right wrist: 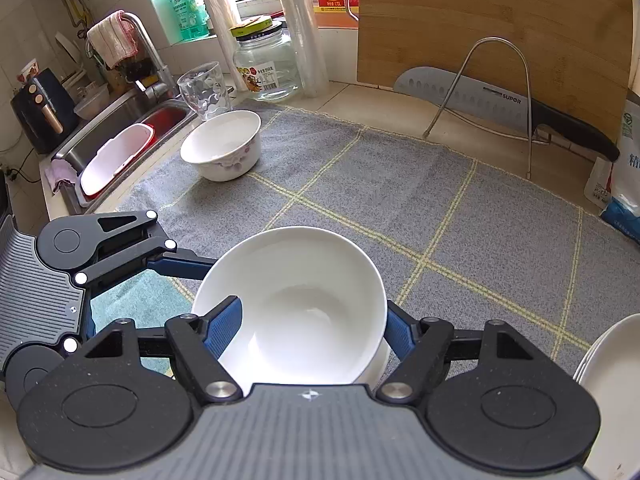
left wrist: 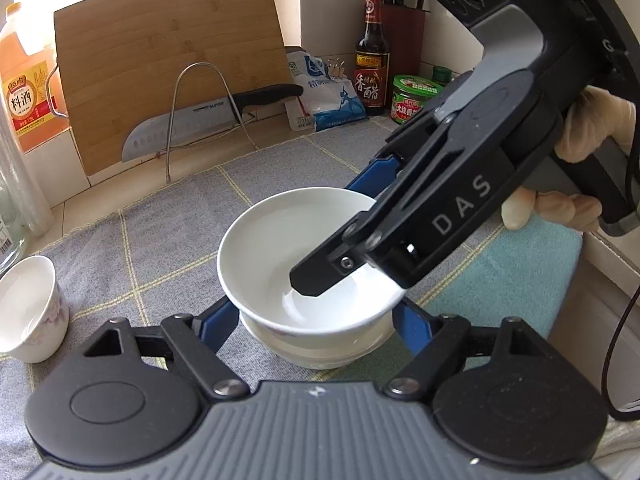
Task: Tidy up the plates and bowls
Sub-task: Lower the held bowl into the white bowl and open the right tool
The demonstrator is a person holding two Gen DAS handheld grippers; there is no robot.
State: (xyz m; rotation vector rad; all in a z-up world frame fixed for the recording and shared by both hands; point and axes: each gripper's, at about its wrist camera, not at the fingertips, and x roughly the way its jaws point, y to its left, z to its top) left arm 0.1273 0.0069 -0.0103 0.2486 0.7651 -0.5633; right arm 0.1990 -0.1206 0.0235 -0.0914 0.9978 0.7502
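Observation:
A plain white bowl (left wrist: 272, 248) (right wrist: 304, 288) sits nested on top of a lower white bowl (left wrist: 316, 350) (right wrist: 380, 364) on the grey checked mat (left wrist: 160, 220). My right gripper (left wrist: 330, 236) (right wrist: 312, 308) comes in from the upper right of the left wrist view. It is shut on the top bowl, with one finger inside it and the blue finger outside its wall. My left gripper (left wrist: 316, 312) is shut on the lower bowl, its blue fingers (left wrist: 218, 320) pressed to both sides. Most of the lower bowl is hidden under the top one.
A floral bowl (left wrist: 28, 308) (right wrist: 224, 144) stands apart on the mat, toward the sink (right wrist: 120, 136). White plates (right wrist: 612, 380) are stacked at the right edge. A cutting board (left wrist: 172, 72), a knife on a wire stand (left wrist: 180, 128), bottles and jars line the back. A teal cloth (left wrist: 520, 280) lies beside the mat.

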